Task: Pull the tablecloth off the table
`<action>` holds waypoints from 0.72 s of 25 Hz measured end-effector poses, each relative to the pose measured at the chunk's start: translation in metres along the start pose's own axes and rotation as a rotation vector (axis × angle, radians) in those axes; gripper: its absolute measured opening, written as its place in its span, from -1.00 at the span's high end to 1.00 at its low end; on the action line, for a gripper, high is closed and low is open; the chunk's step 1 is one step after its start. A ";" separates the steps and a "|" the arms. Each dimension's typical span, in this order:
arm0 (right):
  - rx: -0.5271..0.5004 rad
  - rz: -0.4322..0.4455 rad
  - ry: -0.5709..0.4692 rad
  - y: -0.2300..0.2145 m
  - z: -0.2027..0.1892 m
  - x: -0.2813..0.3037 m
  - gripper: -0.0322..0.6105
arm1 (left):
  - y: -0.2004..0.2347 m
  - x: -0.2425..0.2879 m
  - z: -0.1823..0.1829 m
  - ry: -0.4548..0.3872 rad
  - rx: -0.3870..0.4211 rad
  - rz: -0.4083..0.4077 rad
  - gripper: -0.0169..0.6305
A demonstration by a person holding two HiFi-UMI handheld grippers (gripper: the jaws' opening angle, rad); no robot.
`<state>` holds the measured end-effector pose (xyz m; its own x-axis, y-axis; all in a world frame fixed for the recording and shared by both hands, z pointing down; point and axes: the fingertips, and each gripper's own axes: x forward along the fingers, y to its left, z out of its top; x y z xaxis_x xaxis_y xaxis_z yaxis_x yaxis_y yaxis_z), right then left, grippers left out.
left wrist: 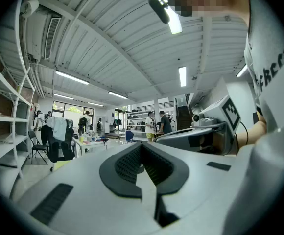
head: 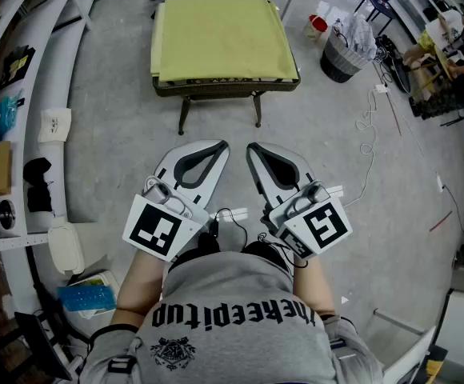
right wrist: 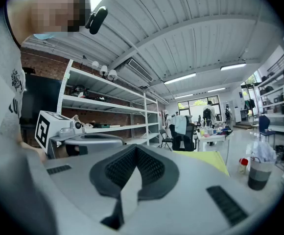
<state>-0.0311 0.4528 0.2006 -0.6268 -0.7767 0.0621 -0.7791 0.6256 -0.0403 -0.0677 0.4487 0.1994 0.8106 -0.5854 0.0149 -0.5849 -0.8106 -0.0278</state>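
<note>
Tablecloth (head: 220, 38), yellow, lies spread over the small desk (head: 216, 88) ahead. Both closed on nothing, the left hand-held gripper (head: 221, 145) and right hand-held gripper (head: 252, 147) hang level, well short of it. Approach step, I judge; next, reach the near hem with jaws opened.

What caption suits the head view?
Left gripper and right gripper, both shut and empty, face a yellow tablecloth covering a small dark-framed table.

Tablecloth (head: 220, 38): we logged one, pale yellow, spread flat over the whole tabletop, its edges hanging slightly. Table (head: 216, 90): small, dark-framed, upright, two legs showing under the near edge.
</note>
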 end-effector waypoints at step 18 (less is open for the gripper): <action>0.014 -0.042 0.004 0.005 -0.009 0.002 0.87 | 0.006 -0.004 -0.005 -0.002 -0.003 -0.031 0.90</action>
<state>-0.0363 0.4551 0.2097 -0.5934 -0.8020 0.0678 -0.8049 0.5912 -0.0517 -0.0749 0.4465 0.2037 0.8285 -0.5598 0.0135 -0.5594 -0.8285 -0.0247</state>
